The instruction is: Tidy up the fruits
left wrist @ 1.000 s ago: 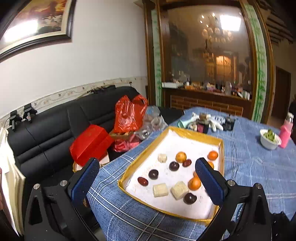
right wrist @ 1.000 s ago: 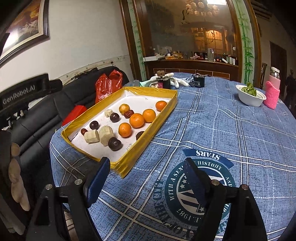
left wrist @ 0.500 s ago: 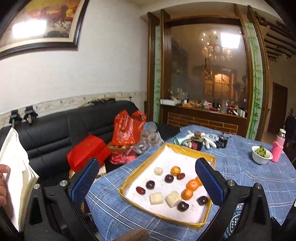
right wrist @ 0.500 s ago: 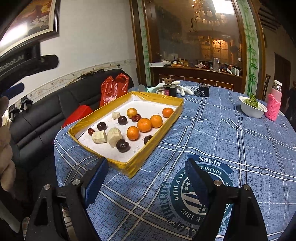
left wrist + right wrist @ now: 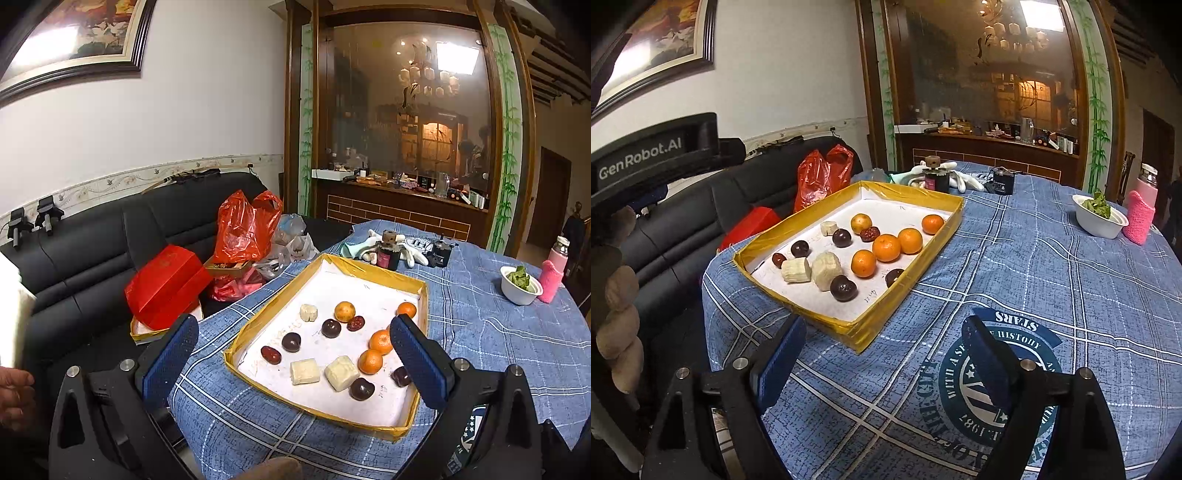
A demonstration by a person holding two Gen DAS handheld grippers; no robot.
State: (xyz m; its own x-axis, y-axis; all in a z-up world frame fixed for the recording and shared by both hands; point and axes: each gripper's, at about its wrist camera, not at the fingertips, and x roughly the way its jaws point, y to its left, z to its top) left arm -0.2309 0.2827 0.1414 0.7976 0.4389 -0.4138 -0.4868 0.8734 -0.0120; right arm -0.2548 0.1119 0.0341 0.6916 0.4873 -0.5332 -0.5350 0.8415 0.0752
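Observation:
A yellow-rimmed tray (image 5: 266, 310) (image 5: 923, 254) lies on the blue checked tablecloth. It holds several oranges (image 5: 370, 361) (image 5: 886, 247), dark round fruits (image 5: 362, 388) (image 5: 843, 288), red dates (image 5: 271, 354) (image 5: 870, 233) and pale peeled banana pieces (image 5: 304, 371) (image 5: 796, 270). My left gripper (image 5: 293, 332) hovers open before the tray's near-left corner with nothing between its fingers. My right gripper (image 5: 883, 325) hangs over the cloth at the tray's near-right corner. Its jaws are opening and nothing is between them.
A white bowl of greens (image 5: 1100, 218) and a pink bottle (image 5: 1141, 210) stand at the far right. A small jar (image 5: 936, 177) and white gloves lie beyond the tray. Left of the table is a black sofa (image 5: 92, 251) with red bags (image 5: 243, 229). A person's hand (image 5: 14, 391) shows at the left edge.
The left wrist view has tilted up and drawn back a little, so the tray looks smaller. The right gripper's jaws have spread slightly. The fruits have not moved.

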